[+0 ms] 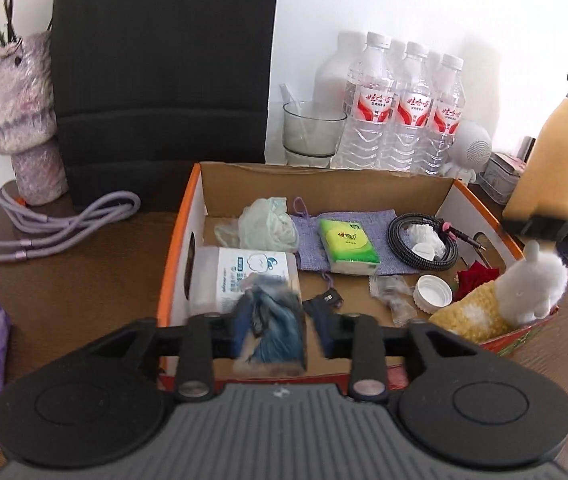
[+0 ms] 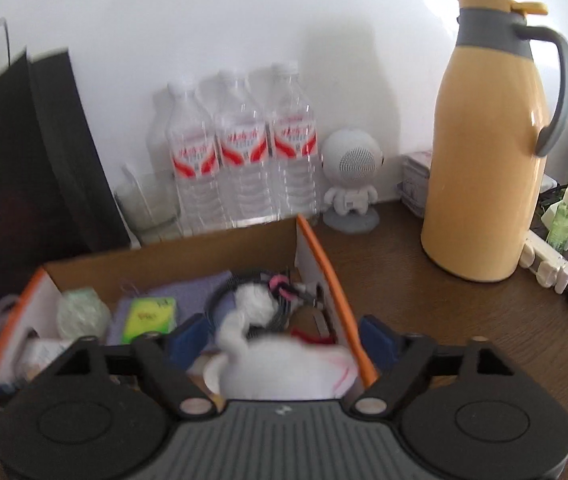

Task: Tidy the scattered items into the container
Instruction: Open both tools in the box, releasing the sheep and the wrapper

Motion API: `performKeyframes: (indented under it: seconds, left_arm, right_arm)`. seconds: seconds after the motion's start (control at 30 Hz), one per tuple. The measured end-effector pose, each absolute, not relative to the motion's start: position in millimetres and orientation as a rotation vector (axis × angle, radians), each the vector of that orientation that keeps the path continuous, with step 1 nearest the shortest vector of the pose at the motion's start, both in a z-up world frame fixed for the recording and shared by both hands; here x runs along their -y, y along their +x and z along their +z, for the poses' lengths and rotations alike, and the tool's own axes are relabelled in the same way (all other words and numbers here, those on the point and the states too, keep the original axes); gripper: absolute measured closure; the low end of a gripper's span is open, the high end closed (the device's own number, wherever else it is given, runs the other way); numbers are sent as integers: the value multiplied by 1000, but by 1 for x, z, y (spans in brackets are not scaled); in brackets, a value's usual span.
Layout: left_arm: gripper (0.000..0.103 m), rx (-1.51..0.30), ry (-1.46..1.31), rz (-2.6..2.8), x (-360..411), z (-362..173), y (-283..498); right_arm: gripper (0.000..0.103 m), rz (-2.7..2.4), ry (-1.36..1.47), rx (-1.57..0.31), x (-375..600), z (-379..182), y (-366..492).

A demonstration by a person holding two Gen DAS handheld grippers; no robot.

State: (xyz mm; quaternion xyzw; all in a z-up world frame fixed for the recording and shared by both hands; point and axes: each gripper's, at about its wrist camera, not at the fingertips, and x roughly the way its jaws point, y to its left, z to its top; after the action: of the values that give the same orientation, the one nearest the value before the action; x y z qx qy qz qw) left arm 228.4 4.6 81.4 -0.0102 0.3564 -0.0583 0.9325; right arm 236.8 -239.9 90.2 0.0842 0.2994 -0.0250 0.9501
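Most items already lay in the box (image 1: 364,184). Both grippers — left (image 1: 279,332), right (image 2: 284,340) — stood spread above it, a card (image 1: 275,328) and plush rabbit (image 2: 284,368) loose between them; the cord (image 1: 43,224) off to the left gripper's left remained outside.

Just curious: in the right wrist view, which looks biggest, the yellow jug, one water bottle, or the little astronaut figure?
1. yellow jug, largest.
2. water bottle.
3. astronaut figure, smallest.
The jug stands somewhat nearer the camera, but the order looks safe.
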Motion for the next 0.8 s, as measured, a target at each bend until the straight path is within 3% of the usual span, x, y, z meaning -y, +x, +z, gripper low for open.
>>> performKeyframes:
  seconds: [0.13, 0.27, 0.33, 0.57, 0.67, 0.7, 0.8]
  left_arm:
    - [55, -793, -24, -137, -6, 85, 235]
    - [50, -828, -42, -138, -10, 90, 245]
    - [42, -847, -72, -129, -14, 93, 252]
    - [29, -891, -81, -93, -17, 93, 258]
    - [14, -904, -68, -70, -18, 90, 257]
    - [4, -904, -63, -55, -18, 90, 256]
    - [0, -899, -27, -44, -15, 93, 249]
  right_arm:
    - [17, 32, 175, -609, 248, 129, 241]
    - [16, 206, 170, -748, 235, 143, 266]
    - [16, 275, 189, -837, 223, 138, 281]
    - [16, 295, 113, -1061, 180, 95, 307]
    - [16, 291, 99, -1081, 178, 88, 301]
    - [16, 291, 91, -1081, 178, 88, 298]
    - [16, 282, 71, -1057, 180, 95, 288]
